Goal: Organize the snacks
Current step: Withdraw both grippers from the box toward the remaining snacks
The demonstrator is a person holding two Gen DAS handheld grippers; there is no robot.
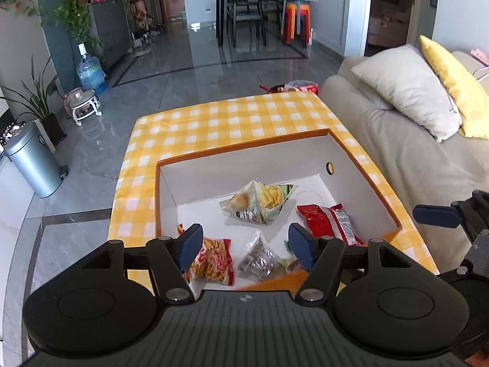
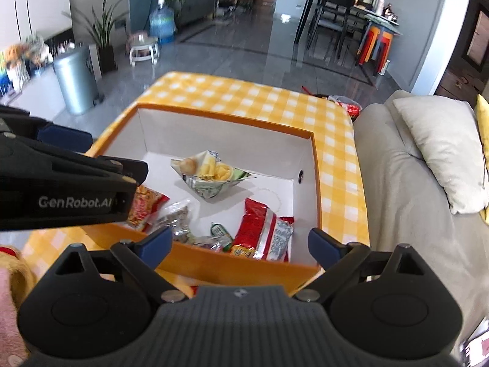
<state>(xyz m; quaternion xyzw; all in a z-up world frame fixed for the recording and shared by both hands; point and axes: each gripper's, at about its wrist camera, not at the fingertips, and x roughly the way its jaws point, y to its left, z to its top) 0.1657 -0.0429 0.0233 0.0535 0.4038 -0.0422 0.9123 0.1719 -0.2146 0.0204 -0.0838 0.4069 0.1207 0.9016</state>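
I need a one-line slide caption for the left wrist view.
Open left hand-held gripper above an orange box of snack packets on a yellow checked tablecloth.

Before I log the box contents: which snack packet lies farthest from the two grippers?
The white and green packet picturing yellow fries, alone mid-box. The red packet, striped packet and clear packet lie nearer.

Below me the orange-rimmed white box (image 1: 360, 180) holds five snack packets lying flat: green-yellow chips (image 1: 262, 202), red bag (image 1: 330, 223), red-yellow sticks (image 1: 214, 260), and two clear wrappers (image 1: 259, 260).
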